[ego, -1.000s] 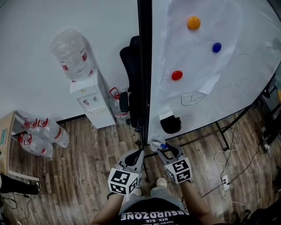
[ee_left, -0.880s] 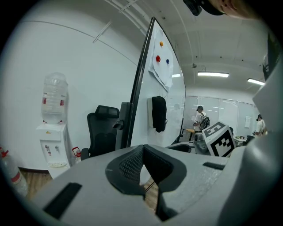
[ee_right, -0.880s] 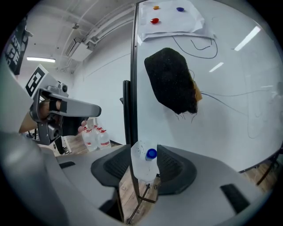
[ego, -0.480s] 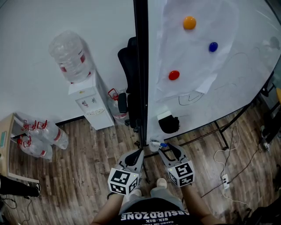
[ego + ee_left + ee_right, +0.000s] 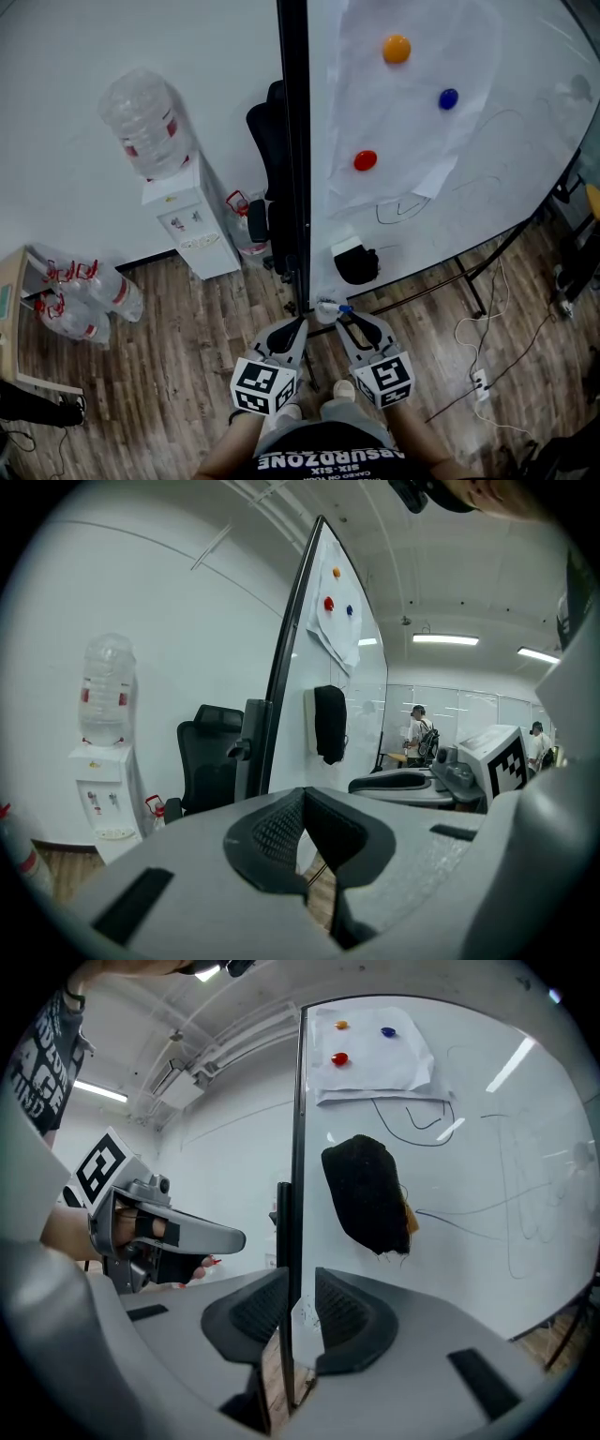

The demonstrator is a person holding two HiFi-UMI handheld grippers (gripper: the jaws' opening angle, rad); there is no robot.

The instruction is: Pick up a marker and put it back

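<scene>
Right claw (image 5: 300, 1309) higher, jaws closing, empty; marker (image 5: 344, 308) ahead.

Right gripper (image 5: 302, 1283): jaws stand apart by a narrow gap and have just been closing; no thing sits between the pads.
Through the gap: black frame edge (image 5: 298, 1101) and a strip of whiteboard (image 5: 487, 1147), both beyond the pads.
Ahead, slightly right: black eraser (image 5: 367, 1194) on the board, pen loops (image 5: 412, 1119) just above it.
Ahead, high: paper sheet (image 5: 375, 1077) with red magnet (image 5: 339, 1058), orange magnet (image 5: 341, 1025) and blue magnet (image 5: 388, 1031).
To its left: left gripper (image 5: 234, 1238) held in a hand (image 5: 70, 1232), its marker cube (image 5: 101, 1174) towards the rear.
</scene>
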